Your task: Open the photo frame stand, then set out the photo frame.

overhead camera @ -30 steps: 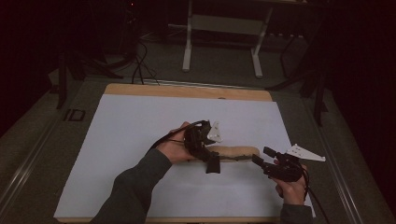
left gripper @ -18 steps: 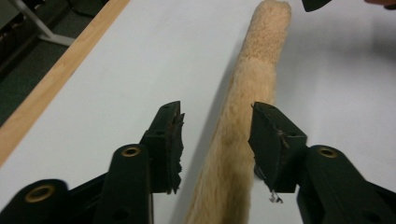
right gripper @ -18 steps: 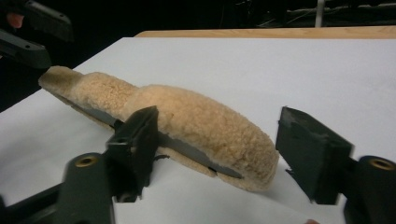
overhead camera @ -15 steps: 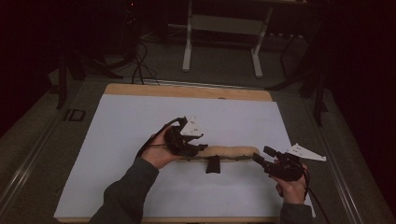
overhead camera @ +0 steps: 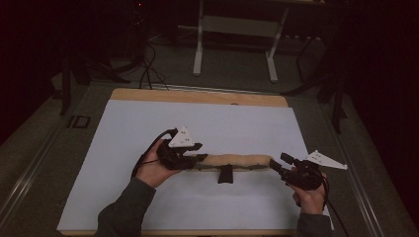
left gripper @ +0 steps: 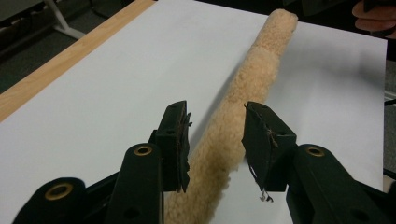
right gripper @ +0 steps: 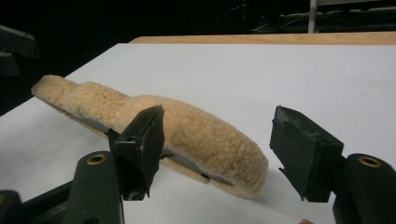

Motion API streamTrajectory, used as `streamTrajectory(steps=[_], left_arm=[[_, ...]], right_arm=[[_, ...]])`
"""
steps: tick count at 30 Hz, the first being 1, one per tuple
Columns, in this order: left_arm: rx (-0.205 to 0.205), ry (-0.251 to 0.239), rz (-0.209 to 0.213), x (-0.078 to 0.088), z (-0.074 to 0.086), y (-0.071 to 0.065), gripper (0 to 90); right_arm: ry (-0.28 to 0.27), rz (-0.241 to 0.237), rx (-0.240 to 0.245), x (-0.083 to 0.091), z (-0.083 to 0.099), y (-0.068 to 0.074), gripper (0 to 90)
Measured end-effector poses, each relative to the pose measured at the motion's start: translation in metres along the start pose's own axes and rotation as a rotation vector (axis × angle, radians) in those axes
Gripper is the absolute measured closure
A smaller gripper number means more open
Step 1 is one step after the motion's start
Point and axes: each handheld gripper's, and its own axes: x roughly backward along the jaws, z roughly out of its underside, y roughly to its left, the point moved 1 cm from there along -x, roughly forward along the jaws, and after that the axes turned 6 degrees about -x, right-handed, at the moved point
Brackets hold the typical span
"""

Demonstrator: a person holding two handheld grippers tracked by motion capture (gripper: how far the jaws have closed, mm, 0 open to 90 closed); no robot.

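Fleecy pad point(overhead camera: 237, 161) lies along the white surface point(overhead camera: 123, 133), its ends between the closing, still-spread left tongs point(overhead camera: 201, 158) and right tongs point(overhead camera: 276, 165), neither pinching it.

- The long fleece pad point(overhead camera: 236, 161) lies crosswise on the white sheet point(overhead camera: 207, 123) and is the main bar to any pass across the table.
- Behind the fleece pad, the sheet is bare up to the wooden edge point(overhead camera: 197, 96): open room.
- In front of the pad, a small black clip point(overhead camera: 225, 174) juts toward the person.
- The left gripper point(overhead camera: 197, 159) straddles the pad's left end, blocking it.
- The right gripper point(overhead camera: 276, 165) guards the pad's right end, its jaws wide.
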Motion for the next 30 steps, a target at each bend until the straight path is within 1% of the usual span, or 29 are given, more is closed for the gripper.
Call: streamTrajectory(steps=[4, 6, 8, 13, 17, 18, 24, 30], left_arm=[[0.003, 0.004, 0.001, 0.001, 0.005, -0.003, 61.7], [-0.007, 0.010, -0.014, 0.003, 0.007, -0.005, 63.2], [-0.003, 0.006, -0.005, 0.004, 0.010, -0.007, 63.5], [0.004, 0.002, -0.012, 0.007, 0.016, -0.011, 62.7], [0.018, -0.007, -0.011, 0.009, 0.021, -0.012, 62.8], [0.027, -0.006, -0.010, 0.009, 0.024, -0.013, 62.9], [0.057, -0.013, -0.008, 0.009, 0.034, -0.014, 64.4], [0.083, -0.016, -0.006, 0.010, 0.043, -0.014, 65.2]], right_arm=[[-0.007, 0.014, -0.008, 0.000, -0.002, -0.001, 38.8], [-0.012, 0.020, -0.014, 0.000, -0.002, -0.002, 43.4], [-0.018, 0.031, -0.021, 0.000, -0.003, -0.003, 46.2], [-0.020, 0.057, -0.032, 0.000, -0.005, -0.006, 48.7], [-0.010, 0.078, -0.027, -0.002, -0.005, -0.005, 49.4], [-0.008, 0.085, -0.023, -0.004, -0.006, -0.005, 49.6], [-0.001, 0.089, -0.033, -0.008, -0.006, -0.004, 52.4], [-0.001, 0.099, -0.045, -0.011, -0.006, -0.007, 52.8]])
